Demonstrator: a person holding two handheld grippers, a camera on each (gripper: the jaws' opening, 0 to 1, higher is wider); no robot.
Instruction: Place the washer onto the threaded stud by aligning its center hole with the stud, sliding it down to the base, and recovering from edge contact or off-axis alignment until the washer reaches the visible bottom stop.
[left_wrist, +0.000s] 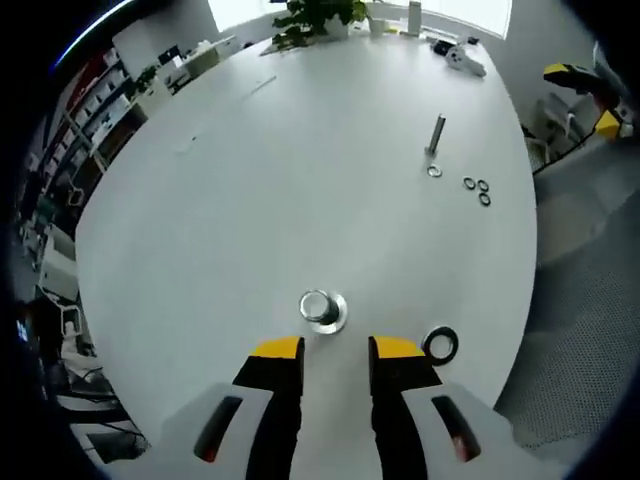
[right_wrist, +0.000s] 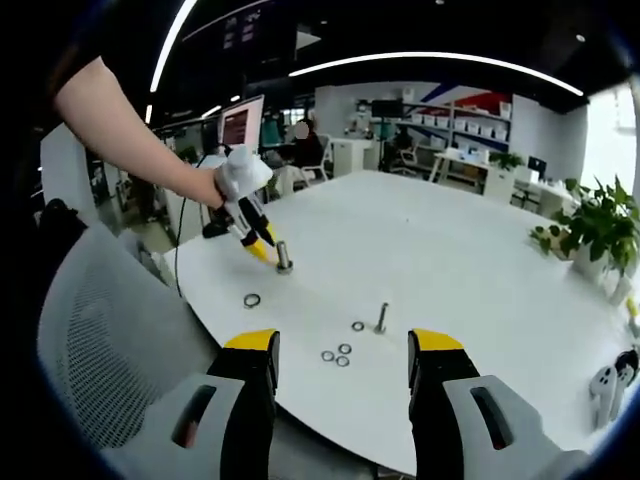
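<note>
1. In the left gripper view, the left hand-held gripper (left_wrist: 334, 350) has its yellow-tipped jaws parted with nothing between them, low over the white table (left_wrist: 250, 200).
2. Just beyond the tips, at 12 o'clock, a short threaded stud (left_wrist: 320, 306) stands upright on its round metal base.
3. A dark washer (left_wrist: 440, 343) lies flat on the table at 3 o'clock of that stud, beside the right jaw.
4. Farther off, toward 1 o'clock, a thin bolt (left_wrist: 437, 134) stands upright with a ring (left_wrist: 434, 171) at its foot and three small rings (left_wrist: 478, 190) beside it.
5. In the right gripper view, the right hand-held gripper (right_wrist: 341, 345) is wide open and empty (the same bolt (right_wrist: 382, 318) and rings lie beyond it).
6. A potted plant (left_wrist: 312, 20) sits at the table's far edge.
</note>
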